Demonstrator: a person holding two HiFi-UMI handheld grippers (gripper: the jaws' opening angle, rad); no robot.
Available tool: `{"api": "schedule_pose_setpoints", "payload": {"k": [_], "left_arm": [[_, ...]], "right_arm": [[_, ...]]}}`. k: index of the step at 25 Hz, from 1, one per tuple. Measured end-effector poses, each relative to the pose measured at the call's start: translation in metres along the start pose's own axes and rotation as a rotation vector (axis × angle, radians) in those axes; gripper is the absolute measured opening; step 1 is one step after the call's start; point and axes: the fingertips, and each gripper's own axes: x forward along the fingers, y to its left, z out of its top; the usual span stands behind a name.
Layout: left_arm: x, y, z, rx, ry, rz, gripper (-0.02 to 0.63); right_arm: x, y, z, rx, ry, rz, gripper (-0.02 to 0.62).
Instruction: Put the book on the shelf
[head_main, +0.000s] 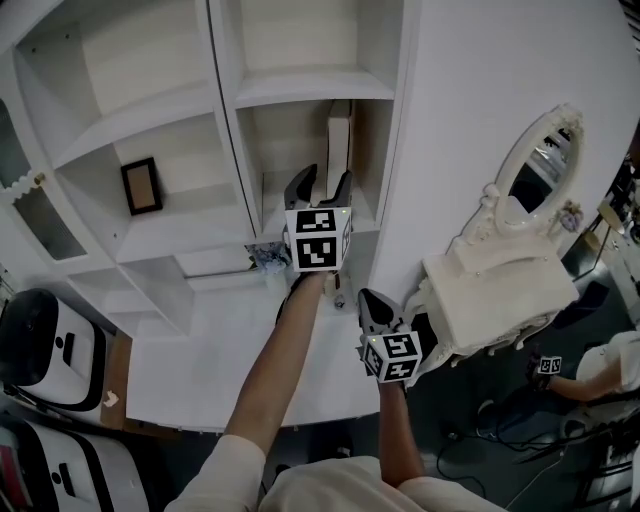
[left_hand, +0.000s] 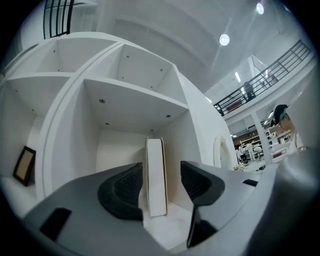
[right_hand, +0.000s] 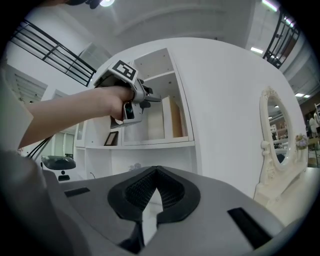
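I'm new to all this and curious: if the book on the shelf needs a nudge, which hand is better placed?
Left. The left gripper sits at the shelf, fingers open, with the book upright straight ahead of them. The right gripper hangs lower, away from it, fingers shut.

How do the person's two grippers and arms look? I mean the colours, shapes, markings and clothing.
The left gripper and the right gripper each have a grey body, two curved, dark, ribbed fingers and a white cube bearing black square markers. The person wears a light top whose sleeves leave the forearms bare. No cables show.
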Motion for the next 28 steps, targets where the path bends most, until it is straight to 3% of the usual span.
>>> {"api": "schedule_pose_setpoints", "payload": {"k": [11, 17, 23, 28], "left_arm": [[-0.112, 0.02, -0.011, -0.003, -0.03, -0.041, 0.239], [-0.17, 0.035, -0.021, 0.099, -0.035, -0.019, 0.239], [-0.225, 0.053, -0.044, 0.036, -0.018, 0.022, 0.239], [-0.253, 0.051, -0.062, 0.05, -0.016, 0.024, 0.239]], "right_arm": [[-0.015, 0.05, 0.006, -0.022, -0.008, 0.0, 0.025], [-0.017, 0.067, 0.011, -0.033, -0.019, -0.001, 0.025], [-0.018, 0.082, 0.016, -0.041, -0.032, 0.005, 0.025], [-0.018, 0.089, 0.01, -0.04, -0.024, 0.009, 0.025]]}}
